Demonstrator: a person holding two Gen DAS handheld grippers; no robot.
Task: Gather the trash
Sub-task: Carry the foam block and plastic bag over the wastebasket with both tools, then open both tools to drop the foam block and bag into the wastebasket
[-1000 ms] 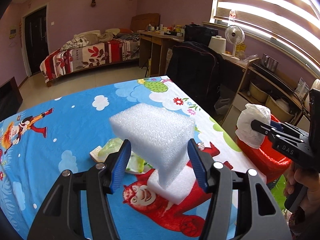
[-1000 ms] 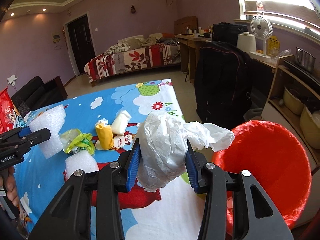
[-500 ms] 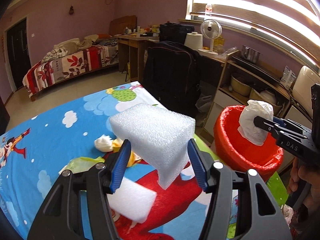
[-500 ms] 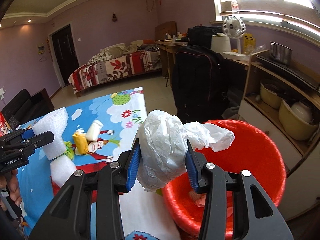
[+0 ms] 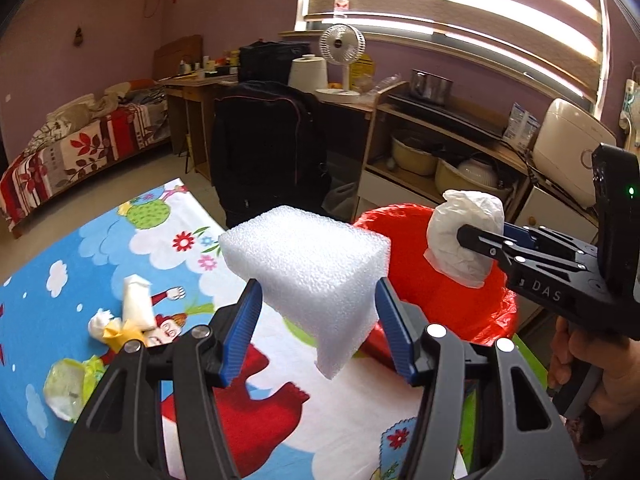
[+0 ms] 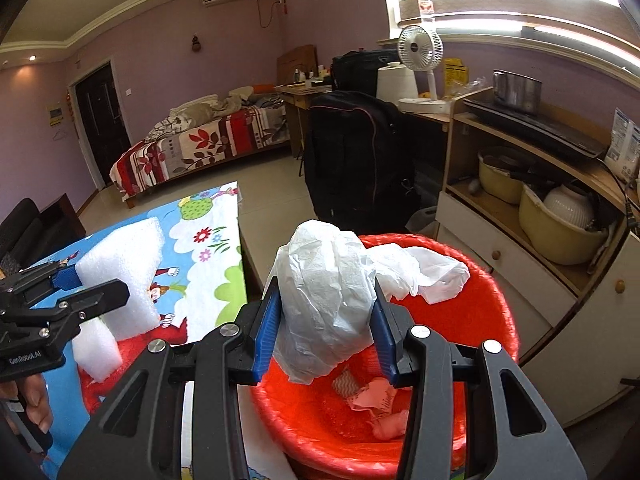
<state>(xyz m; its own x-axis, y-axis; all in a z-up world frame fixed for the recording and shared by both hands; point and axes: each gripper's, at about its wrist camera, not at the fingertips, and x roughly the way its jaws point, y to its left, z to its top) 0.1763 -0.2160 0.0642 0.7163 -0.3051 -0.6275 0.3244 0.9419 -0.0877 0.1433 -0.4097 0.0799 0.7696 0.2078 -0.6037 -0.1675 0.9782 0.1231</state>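
Gripping a foam block (image 5: 308, 268), the left claw (image 5: 318, 330) hangs over the counter (image 5: 80, 248); the right claw (image 6: 326, 330) holds crumpled plastic (image 6: 328, 296) above the red bin (image 6: 472, 320).

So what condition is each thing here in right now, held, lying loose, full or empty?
left gripper: shut on foam block
foam block: held above the table
right gripper: shut on white plastic bag
white plastic bag: crumpled, held over the bin
red bin: open, some scraps inside
yellow wrapper: lying loose on the table
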